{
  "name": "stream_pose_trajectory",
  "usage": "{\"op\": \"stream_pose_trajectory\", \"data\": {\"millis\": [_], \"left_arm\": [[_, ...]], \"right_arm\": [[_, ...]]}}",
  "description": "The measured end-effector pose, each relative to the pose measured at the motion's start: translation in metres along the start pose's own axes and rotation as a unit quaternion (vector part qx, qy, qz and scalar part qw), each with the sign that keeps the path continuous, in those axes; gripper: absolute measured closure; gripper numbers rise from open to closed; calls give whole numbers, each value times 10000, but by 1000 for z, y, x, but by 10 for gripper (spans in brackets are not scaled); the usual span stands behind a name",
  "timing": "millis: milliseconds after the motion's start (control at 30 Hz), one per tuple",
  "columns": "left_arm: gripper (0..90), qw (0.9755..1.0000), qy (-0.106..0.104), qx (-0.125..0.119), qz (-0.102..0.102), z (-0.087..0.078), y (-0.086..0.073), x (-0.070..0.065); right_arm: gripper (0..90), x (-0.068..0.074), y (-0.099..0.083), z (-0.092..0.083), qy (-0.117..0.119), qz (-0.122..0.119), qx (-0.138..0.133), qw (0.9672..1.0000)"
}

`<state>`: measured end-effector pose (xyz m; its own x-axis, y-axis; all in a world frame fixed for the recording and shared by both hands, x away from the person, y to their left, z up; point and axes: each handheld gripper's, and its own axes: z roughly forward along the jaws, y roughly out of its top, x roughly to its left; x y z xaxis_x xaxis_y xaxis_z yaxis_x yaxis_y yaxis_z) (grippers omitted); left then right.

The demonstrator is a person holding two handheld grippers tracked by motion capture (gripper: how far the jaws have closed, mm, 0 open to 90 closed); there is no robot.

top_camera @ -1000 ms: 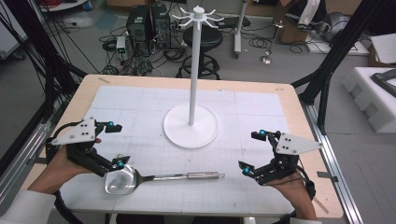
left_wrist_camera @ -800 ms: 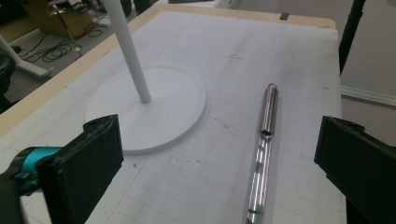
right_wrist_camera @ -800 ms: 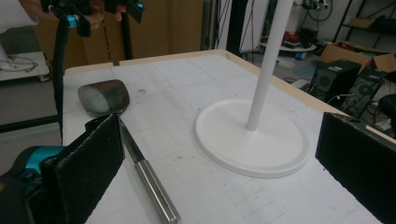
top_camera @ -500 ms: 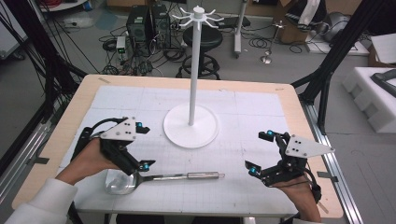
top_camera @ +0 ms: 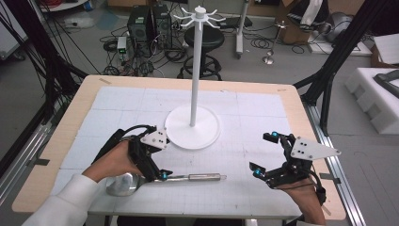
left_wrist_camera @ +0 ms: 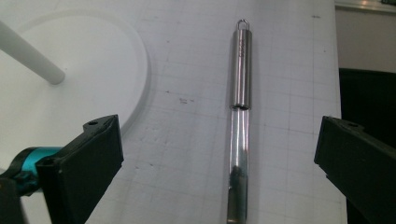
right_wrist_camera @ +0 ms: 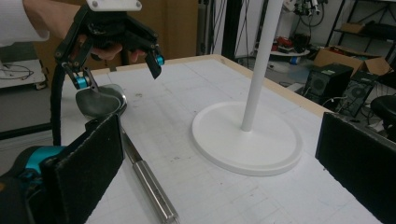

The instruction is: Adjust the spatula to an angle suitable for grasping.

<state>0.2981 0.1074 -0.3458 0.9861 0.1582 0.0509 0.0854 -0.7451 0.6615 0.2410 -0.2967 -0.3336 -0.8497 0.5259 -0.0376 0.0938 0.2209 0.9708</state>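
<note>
The left tongs [top_camera: 160, 157] hang spread wide just above a metal ladle [top_camera: 164, 179], one jaw on each side of its thin shaft, not touching it. The ladle lies flat near the table's [top_camera: 70, 122] front edge, at about seven o'clock from the white stand [top_camera: 192, 127]; its bowl points to nine o'clock and its thick handle to three. The right tongs [top_camera: 263, 155] are also spread wide and hold nothing, at about four o'clock from the stand, close to the table's right edge. Bare white mat lies between the ladle's handle tip and the right tongs. The stand's round base sits just beyond the left tongs, at twelve o'clock.
</note>
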Motion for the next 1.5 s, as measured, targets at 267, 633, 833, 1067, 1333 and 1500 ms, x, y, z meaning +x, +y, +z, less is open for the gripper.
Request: {"op": "stream_pose_trajectory", "data": {"millis": [267,633,833,1067,1333,1500], "left_arm": [[17,9972,-195,667,271,26,-1,-2],[56,9912,-543,1136,403,55,-2,-3],[94,9886,-661,1287,423,62,-3,-3],[204,9852,-803,1443,459,69,-3,-2],[312,9817,-897,1611,467,73,-4,-2],[399,9804,-862,1706,481,74,-4,-3]], "right_arm": [[4,1,0,2,21,-17,4,10000],[4,1,1,1,24,-28,-26,10000],[4,1,0,2,49,-10,-24,10000],[4,2,1,2,66,-12,-32,10000],[4,2,1,4,89,-38,-30,9999],[4,3,1,4,95,-22,-25,9999]]}}
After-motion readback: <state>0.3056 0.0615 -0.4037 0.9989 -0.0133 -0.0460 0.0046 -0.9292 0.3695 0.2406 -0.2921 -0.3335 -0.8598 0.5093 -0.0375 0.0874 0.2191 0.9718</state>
